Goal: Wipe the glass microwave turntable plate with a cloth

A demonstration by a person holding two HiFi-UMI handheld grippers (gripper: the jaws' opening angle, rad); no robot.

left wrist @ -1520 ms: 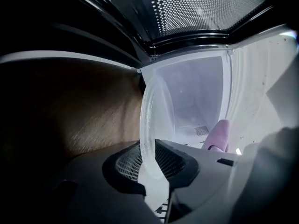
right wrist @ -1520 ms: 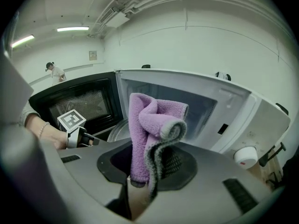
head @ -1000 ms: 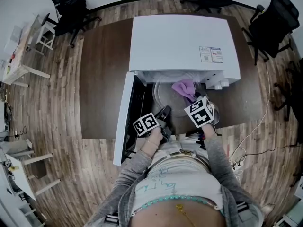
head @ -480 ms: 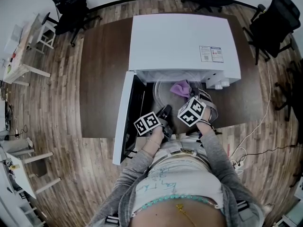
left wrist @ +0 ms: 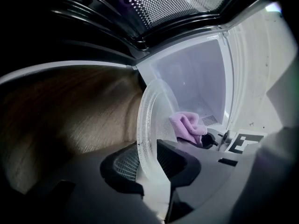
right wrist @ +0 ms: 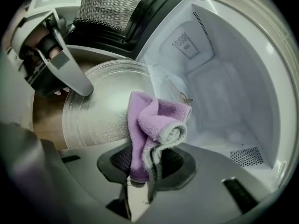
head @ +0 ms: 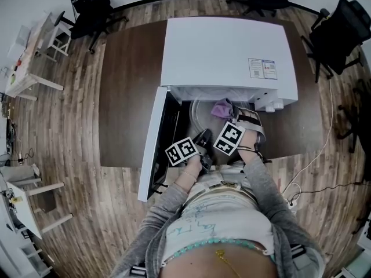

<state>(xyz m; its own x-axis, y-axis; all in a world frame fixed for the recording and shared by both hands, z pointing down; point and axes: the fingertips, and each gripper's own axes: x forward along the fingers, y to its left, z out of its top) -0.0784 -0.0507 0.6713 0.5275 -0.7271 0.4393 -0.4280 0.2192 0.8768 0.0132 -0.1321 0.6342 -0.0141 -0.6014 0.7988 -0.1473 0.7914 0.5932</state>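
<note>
Pinching the purple cloth, the right gripper points at the glass plate, whose broad face lies just left of the cloth, mid-frame. The left gripper clamps the plate's near rim, jaws just eased slightly wider, holding it tilted before the open microwave; nothing stands between.

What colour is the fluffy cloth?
Purple, with a grey edge. The soft folded cloth shows best in the right gripper view.
</note>
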